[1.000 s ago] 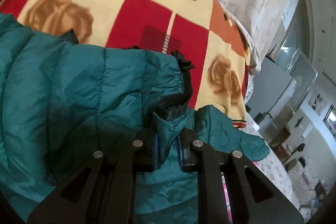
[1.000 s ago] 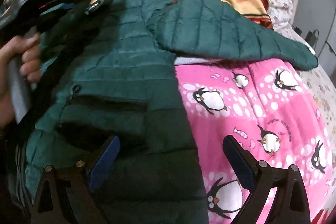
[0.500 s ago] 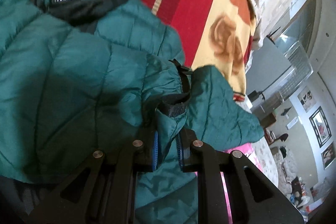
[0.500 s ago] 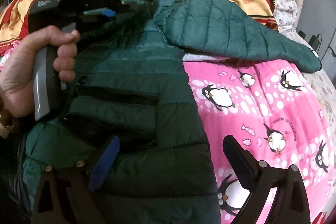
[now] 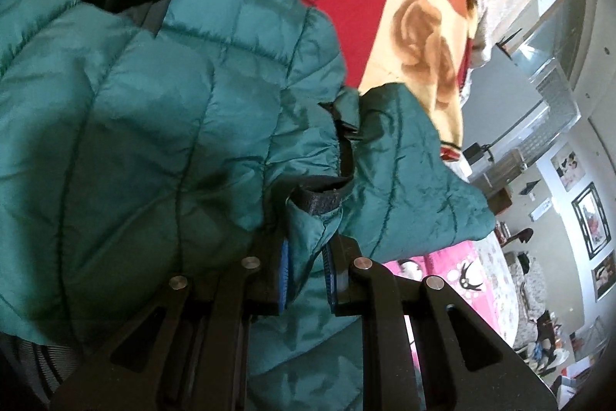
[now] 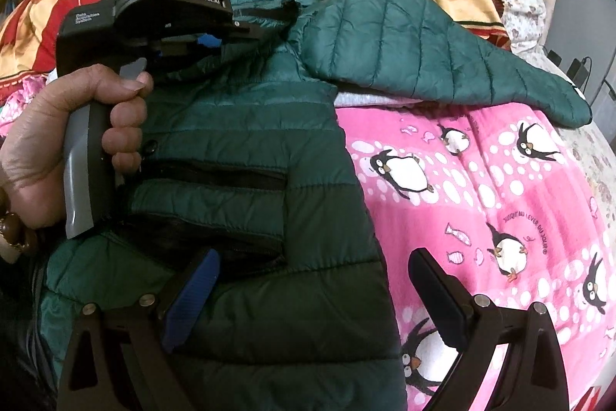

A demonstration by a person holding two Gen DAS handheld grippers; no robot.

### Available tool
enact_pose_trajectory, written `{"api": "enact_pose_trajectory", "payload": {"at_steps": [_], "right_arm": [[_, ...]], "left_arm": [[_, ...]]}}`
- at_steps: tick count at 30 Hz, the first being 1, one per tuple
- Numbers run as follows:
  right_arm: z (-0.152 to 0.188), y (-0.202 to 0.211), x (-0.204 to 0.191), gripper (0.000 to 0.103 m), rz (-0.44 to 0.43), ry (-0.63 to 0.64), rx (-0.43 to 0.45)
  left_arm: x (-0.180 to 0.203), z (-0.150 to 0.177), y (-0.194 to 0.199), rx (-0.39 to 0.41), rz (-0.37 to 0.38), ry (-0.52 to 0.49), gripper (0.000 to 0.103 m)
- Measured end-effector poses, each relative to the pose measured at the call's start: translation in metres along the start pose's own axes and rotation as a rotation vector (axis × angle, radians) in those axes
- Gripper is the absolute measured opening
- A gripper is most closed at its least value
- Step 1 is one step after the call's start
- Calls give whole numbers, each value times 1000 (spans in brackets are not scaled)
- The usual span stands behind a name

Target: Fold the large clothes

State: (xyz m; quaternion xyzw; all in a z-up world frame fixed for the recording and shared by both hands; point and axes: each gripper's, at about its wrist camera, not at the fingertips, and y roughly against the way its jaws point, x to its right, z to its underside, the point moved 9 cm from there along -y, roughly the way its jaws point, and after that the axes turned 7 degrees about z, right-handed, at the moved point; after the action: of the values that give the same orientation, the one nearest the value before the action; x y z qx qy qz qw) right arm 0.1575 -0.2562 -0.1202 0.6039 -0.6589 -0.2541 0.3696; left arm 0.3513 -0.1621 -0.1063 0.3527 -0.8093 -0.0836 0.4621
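One sleeve fold is under way, nothing more. Nearest, the right claw (image 6: 312,295) hangs released over the jacket's (image 6: 246,180) lower hem, jaws wide, touching nothing I can confirm. The left claw (image 5: 306,272) is clenched on the cuff (image 5: 319,203) of one sleeve, laid across the chest. Farther off, the other sleeve (image 6: 423,52) lies spread out on the bed (image 6: 500,199). Judgement: second sleeve and body folds remain.
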Motion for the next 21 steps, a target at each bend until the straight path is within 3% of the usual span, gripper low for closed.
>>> {"api": "enact_pose_trajectory", "payload": {"at_steps": [2, 7, 10, 16, 19, 21], "right_arm": [[-1, -1, 0, 98, -1, -1, -3], [-1, -1, 1, 98, 0, -8, -9], [-1, 3, 0, 98, 14, -6, 1], [-14, 17, 2, 98, 26, -32, 67], [-33, 37, 3, 98, 9, -93, 151], [-46, 50, 1, 98, -9, -133, 212]], "left_arm": [[-4, 2, -2, -11, -14, 3, 17], [-4, 7, -5, -37, -7, 14, 45], [1, 9, -3, -38, 0, -4, 55], [18, 8, 17, -41, 35, 7, 55], [30, -3, 63, 10, 41, -22, 55], [27, -17, 106, 77, -18, -47, 55]]}}
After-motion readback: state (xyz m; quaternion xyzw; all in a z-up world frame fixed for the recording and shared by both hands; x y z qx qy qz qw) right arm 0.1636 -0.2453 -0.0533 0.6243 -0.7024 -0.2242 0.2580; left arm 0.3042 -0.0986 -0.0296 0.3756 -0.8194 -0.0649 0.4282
